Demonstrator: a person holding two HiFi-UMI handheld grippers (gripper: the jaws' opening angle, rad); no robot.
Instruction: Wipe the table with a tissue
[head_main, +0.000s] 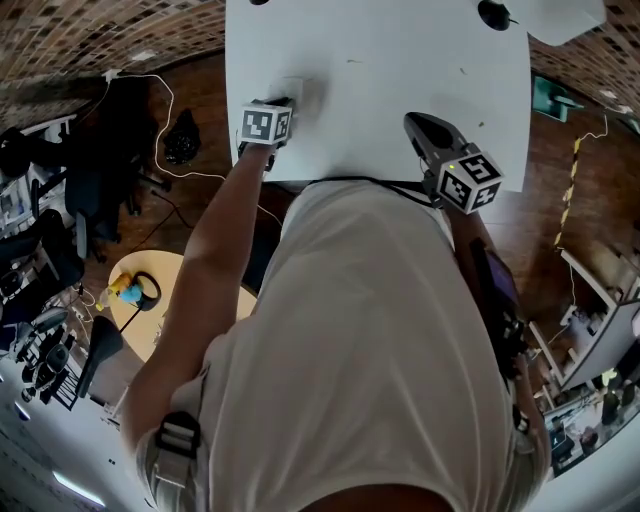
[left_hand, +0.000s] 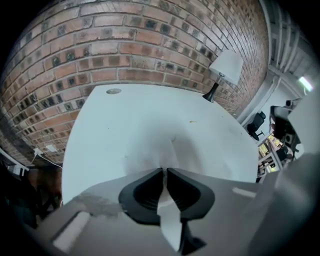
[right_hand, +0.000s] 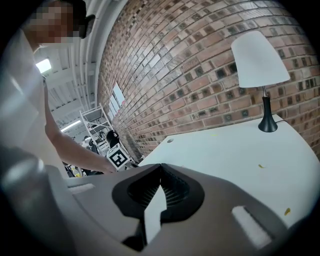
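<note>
At the table's (head_main: 400, 70) near edge, my left gripper (left_hand: 165, 172) pinched the tissue (head_main: 294, 90). My right gripper (right_hand: 160, 172) hung empty, jaws pressed together.

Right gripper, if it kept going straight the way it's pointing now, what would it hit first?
Probably the bare white table just beyond the right gripper, which tilts slightly down. The lamp stands off to the right and the brick wall lies farther back, though depth is hard to judge.

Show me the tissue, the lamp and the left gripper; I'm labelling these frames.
tissue (left_hand: 170, 155), left gripper view, its creased middle ahead of the jaws.
lamp (right_hand: 260, 59), right gripper view, its white shade.
left gripper (left_hand: 165, 172), left gripper view, between its fingertips.
</note>
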